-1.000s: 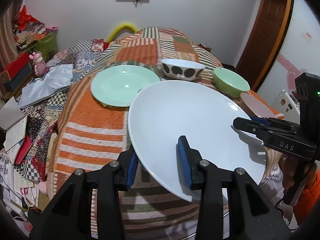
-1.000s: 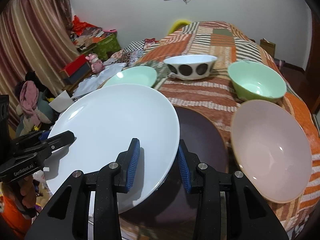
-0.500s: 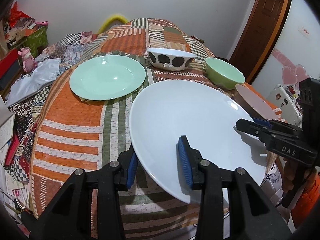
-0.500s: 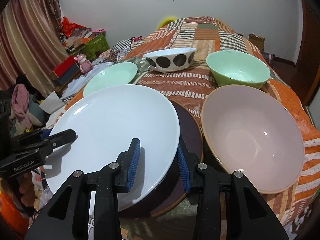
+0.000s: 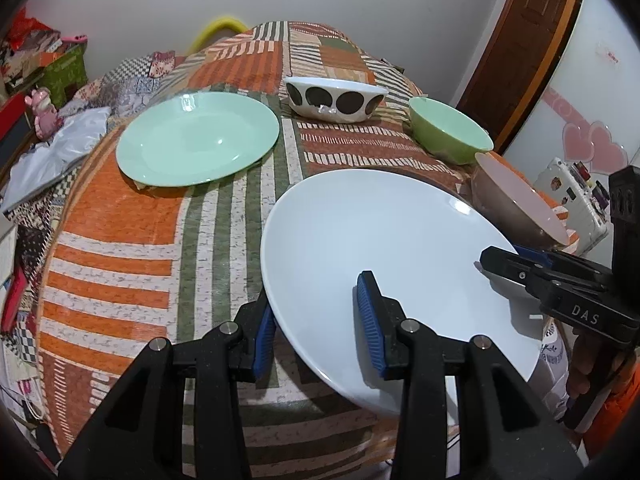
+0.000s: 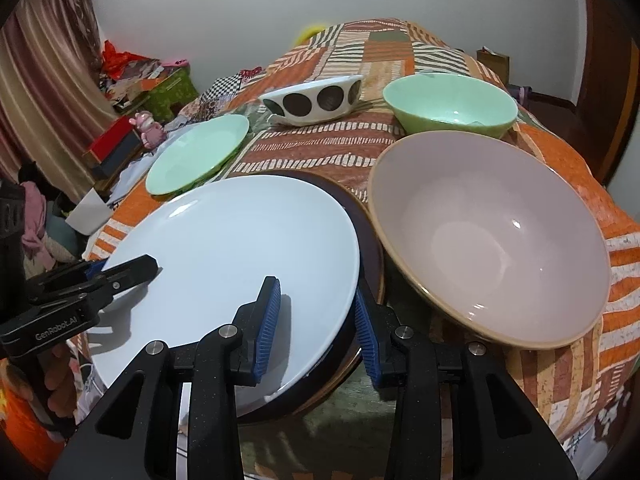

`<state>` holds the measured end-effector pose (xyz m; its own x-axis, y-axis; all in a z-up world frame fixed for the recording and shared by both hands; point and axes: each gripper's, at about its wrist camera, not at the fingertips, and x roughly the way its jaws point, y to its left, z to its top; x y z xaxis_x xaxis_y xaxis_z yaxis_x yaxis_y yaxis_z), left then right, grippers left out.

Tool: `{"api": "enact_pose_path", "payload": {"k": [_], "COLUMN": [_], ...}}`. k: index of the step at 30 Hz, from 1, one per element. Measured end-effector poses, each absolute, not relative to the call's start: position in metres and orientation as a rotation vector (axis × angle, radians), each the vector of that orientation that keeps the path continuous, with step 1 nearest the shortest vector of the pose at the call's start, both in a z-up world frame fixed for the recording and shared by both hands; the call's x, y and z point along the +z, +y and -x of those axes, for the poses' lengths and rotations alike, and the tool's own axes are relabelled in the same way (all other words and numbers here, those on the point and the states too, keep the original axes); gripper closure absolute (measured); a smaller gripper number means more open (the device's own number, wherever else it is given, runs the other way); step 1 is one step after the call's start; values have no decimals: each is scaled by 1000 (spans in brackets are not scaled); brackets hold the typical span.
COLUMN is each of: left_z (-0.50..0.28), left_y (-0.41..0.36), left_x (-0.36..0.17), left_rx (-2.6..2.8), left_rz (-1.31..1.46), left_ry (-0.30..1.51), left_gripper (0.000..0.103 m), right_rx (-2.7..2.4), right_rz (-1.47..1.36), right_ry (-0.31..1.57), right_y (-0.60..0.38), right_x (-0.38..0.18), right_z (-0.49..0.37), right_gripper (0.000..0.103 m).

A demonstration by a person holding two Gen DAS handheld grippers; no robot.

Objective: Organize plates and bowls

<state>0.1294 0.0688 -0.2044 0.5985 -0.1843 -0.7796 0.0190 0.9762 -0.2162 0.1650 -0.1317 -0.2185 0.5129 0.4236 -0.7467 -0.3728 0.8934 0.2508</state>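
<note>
Left hand-held gripper (image 5: 318, 320) clamped on near rim of white plate (image 5: 384, 260); right hand-held gripper (image 6: 316, 320) clamped on opposite rim. White plate over dark brown plate (image 6: 368, 240) on patchwork-covered bench (image 5: 140, 240); touching or just above, cannot tell. Just beside: pink bowl (image 6: 488, 240). Farther back: green plate (image 5: 196, 144), spotted bowl (image 5: 336, 98), green bowl (image 5: 450, 130).

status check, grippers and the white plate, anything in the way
Left gripper and right gripper both clamped on white plate. Plate over dark plate. Pink bowl close alongside.
</note>
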Motion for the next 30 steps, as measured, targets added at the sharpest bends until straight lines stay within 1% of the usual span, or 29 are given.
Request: {"api": "enact_pose_path", "payload": {"k": [9, 16, 17, 18, 30], "left_z": [-139, -144, -144, -143, -125], "left_y": [71, 62, 61, 62, 69], "left_x": [-214, -219, -219, -218, -188], "left_rx": [-98, -86, -81, -80, -49], "left_rz": [209, 157, 149, 153, 128], "left_ry": [951, 958, 957, 953, 875], "left_gripper": [64, 64, 64, 65, 65], "right_rx": [477, 458, 442, 431, 466], "right_rz": [-95, -105, -92, -80, -19], "right_ry": [902, 884, 884, 879, 799], "right_y": [-136, -143, -144, -144, -137], "right_x": [-221, -216, -216, -216, -189], "right_z": [-163, -162, -162, -161, -150], "right_gripper": [70, 69, 67, 67, 67]}}
